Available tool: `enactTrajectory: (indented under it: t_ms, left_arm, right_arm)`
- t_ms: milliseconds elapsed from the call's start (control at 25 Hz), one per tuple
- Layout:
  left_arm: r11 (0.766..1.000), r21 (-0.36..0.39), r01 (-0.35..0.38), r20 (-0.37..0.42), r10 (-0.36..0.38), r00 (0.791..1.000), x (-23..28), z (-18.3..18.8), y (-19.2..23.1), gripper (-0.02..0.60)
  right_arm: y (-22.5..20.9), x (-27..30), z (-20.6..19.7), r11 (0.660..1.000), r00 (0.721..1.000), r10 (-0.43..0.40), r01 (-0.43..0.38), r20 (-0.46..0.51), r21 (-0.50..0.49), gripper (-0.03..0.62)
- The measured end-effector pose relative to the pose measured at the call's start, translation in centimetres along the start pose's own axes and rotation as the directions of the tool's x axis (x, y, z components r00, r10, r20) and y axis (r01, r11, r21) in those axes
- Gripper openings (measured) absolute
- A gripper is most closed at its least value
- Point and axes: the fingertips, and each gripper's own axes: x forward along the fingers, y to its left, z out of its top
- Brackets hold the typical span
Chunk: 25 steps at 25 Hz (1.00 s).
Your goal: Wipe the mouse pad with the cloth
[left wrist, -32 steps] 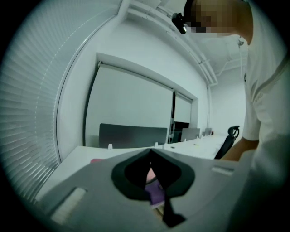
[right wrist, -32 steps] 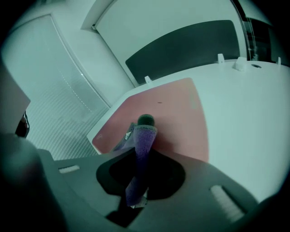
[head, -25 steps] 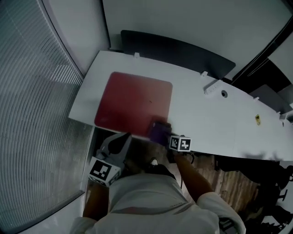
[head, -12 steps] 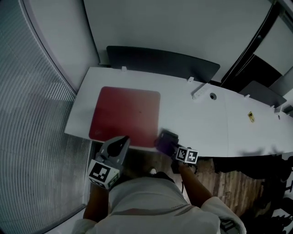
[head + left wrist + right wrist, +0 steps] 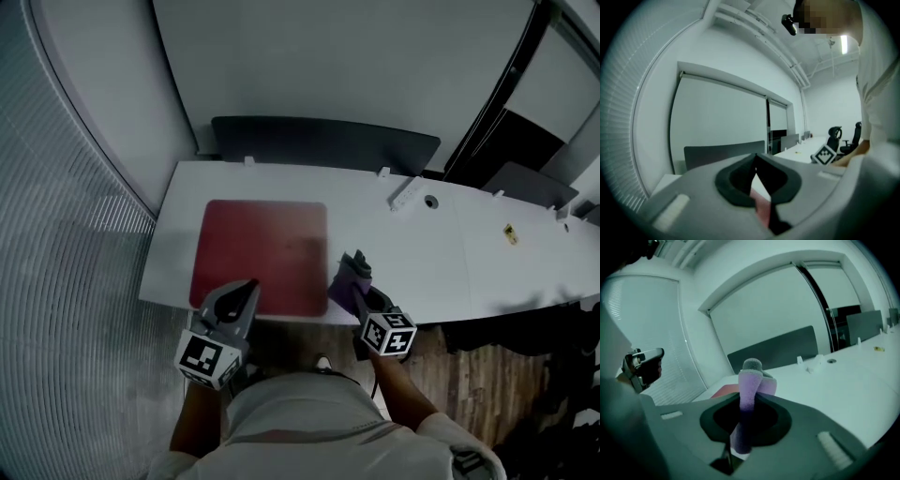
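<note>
In the head view, the red mouse pad [image 5: 262, 253] lies towards the left end of the white tabletop [image 5: 422, 253], reaching its near edge. The right gripper [image 5: 361, 289] holds the purple cloth [image 5: 347, 278] just right of the pad's near right corner. The left gripper [image 5: 246, 289] hangs at the near edge by the pad. The left gripper view shows its jaws pressed together with nothing between them. The right gripper view shows the jaws clamped on the cloth, which stands up out of them. A second ago the cloth sat on the pad's near right corner; it has since slid off to the right.
</note>
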Motion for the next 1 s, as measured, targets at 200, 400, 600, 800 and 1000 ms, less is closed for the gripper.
enactTrajectory:
  t_ms: [200,400,600,800,1000]
  left_arm:
    - [0.998,0.042,0.046,0.003,-0.047,0.999,-0.1,0.7,0.2,0.003]
    - [0.998,0.037,0.058,0.023,-0.059,0.998,-0.9,0.9,1.9,0.003]
    - [0.997,0.049,0.059,0.034,-0.061,0.998,-2.4,0.6,3.5,0.003]
    - [0.997,0.029,0.067,0.033,-0.068,0.997,-2.4,1.1,3.6,0.003]
    - [0.995,0.047,0.087,0.029,-0.088,0.996,-2.3,0.9,3.4,0.003]
  right_arm:
    - [5.1,-1.0,6.3,0.996,0.987,0.066,-0.055,0.145,-0.076,0.044]
    - [9.5,-2.2,10.8,0.990,0.958,0.129,-0.111,0.255,-0.085,0.044]
    - [12.6,-2.6,11.7,0.970,0.952,0.133,-0.068,0.276,-0.234,0.044]
    - [13.1,-2.7,11.9,0.970,0.956,0.130,-0.067,0.265,-0.234,0.044]
    - [13.3,-2.7,11.9,0.970,0.957,0.126,-0.063,0.262,-0.235,0.044]
